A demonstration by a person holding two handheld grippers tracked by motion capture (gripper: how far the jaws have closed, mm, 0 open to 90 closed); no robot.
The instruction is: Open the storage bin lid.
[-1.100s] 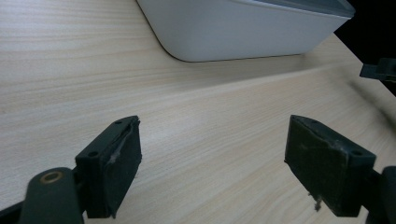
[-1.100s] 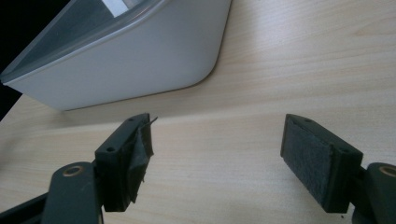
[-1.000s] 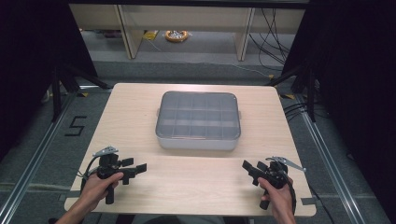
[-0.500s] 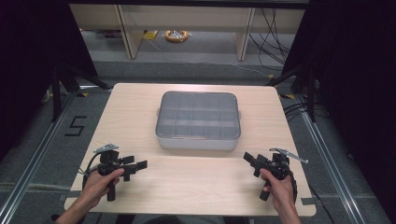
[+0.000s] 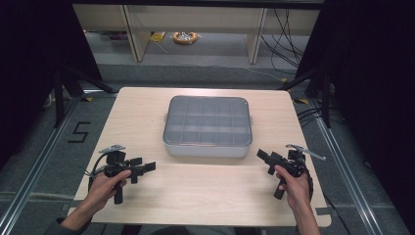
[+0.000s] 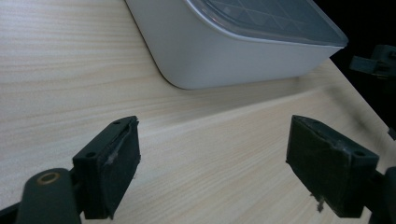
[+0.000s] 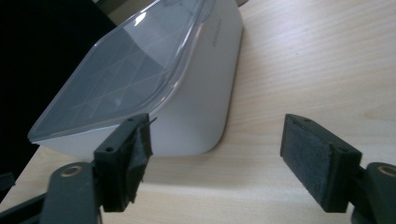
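**Lidded box at centre frame, both grippers spread below it**

At the centre of the high view sits a pale grey plastic organiser box point(image 5: 207, 126) with rounded corners and a translucent lid, its grid of compartments showing faintly through. It rests on a light wood-grain table point(image 5: 147, 107), with bare surface on every side.

At lower left of the frame, the left gripper point(image 5: 145, 168) is held in a hand point(image 5: 105, 186) just above the tabletop, jaws spread wide with nothing between them. In the left gripper view the black pads look worn and fuzzy, and the box's smooth curved corner point(image 6: 187, 56) lies ahead, well apart.

At lower right, the right gripper point(image 5: 263, 157) is likewise spread and empty, held by the other hand point(image 5: 293, 188). In the right gripper view the box's near corner point(image 7: 205, 102) stands close beyond its left jaw, the lid's edge point(image 7: 140, 107) overhanging the wall.
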